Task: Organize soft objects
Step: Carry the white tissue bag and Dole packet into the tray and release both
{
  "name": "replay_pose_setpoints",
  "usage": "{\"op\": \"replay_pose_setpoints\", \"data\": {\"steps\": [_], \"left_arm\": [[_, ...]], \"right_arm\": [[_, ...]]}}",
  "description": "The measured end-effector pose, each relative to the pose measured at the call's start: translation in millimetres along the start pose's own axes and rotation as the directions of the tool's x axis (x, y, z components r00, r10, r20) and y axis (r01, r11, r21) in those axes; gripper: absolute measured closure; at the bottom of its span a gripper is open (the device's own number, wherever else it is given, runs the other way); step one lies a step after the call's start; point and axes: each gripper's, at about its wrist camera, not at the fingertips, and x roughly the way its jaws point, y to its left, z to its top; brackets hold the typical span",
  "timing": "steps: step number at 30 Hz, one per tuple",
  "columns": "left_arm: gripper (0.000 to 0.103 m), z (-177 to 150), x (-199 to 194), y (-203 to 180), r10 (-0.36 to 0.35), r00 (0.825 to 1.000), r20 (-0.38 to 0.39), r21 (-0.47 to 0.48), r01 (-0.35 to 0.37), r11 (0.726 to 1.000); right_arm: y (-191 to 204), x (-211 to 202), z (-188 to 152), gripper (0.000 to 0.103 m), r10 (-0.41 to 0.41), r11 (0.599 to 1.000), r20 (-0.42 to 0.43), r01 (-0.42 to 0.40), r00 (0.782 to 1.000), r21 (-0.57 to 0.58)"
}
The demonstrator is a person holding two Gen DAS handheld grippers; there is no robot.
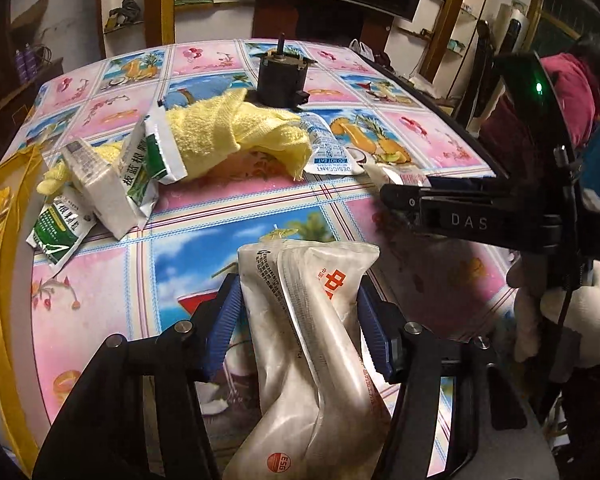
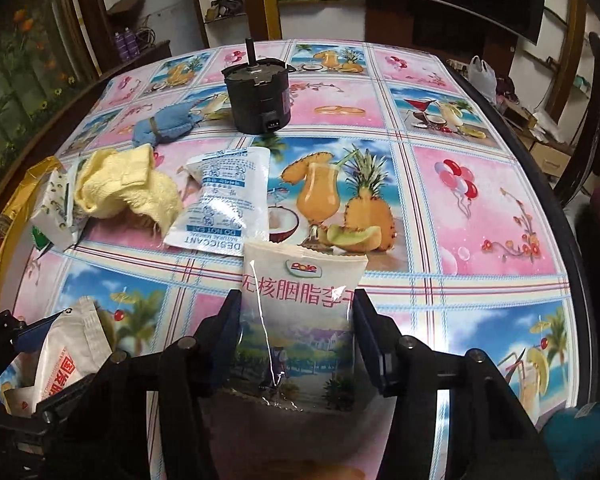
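- Right gripper (image 2: 296, 322): clamped on Dole snack pouch (image 2: 298, 320), held upright.
- Desiccant packet (image 2: 224, 200): flat on patterned table (image 2: 480, 208), beside yellow cloth (image 2: 128, 188).
- Black motor (image 2: 258, 94): standing behind, near blue cloth (image 2: 166, 124).

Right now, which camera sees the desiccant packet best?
The right wrist view: the desiccant packet lies flat and almost whole, its blue print readable. In the left wrist view the yellow towel covers part of the packet, leaving only one end showing.
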Motion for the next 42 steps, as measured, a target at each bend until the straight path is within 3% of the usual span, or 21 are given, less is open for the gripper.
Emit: {"op": "replay_pose_setpoints", "data": {"steps": [9,15,22,25,34,42], "left_arm": [[0.046,-18,-73,39,-0.055,0.993,0.106,-0.146,0.070,0.987],[0.046,-40,-129,91,0.035,0.983,0.182,-0.238,0.010,0.971],[0.046,-44,-168,172,0.169,0.968,0.185,-0.327,-0.102,0.940],[0.046,-32,-167,203,0.226,0.960,0.165,-0.331,-0.162,0.930],[0.045,13,-126,287,0.244,0.966,0.089,-0.395,-0.190,0.899],[0.045,28,-84,350,0.165,0.985,0.045,-0.511,-0.119,0.851]], "right_arm": [[19,-32,-10,0.052,0.115,0.993,0.040,-0.116,0.993,0.026],[61,-53,-4,0.052,0.212,0.977,0.061,-0.209,0.975,-0.045],[122,-63,6,0.052,0.349,0.930,0.028,-0.343,0.937,-0.132],[156,-60,17,0.052,0.393,0.908,0.002,-0.388,0.919,-0.161],[259,-31,50,0.052,0.480,0.848,-0.082,-0.486,0.874,-0.213],[309,17,75,0.052,0.460,0.860,-0.132,-0.477,0.878,-0.179]]}}
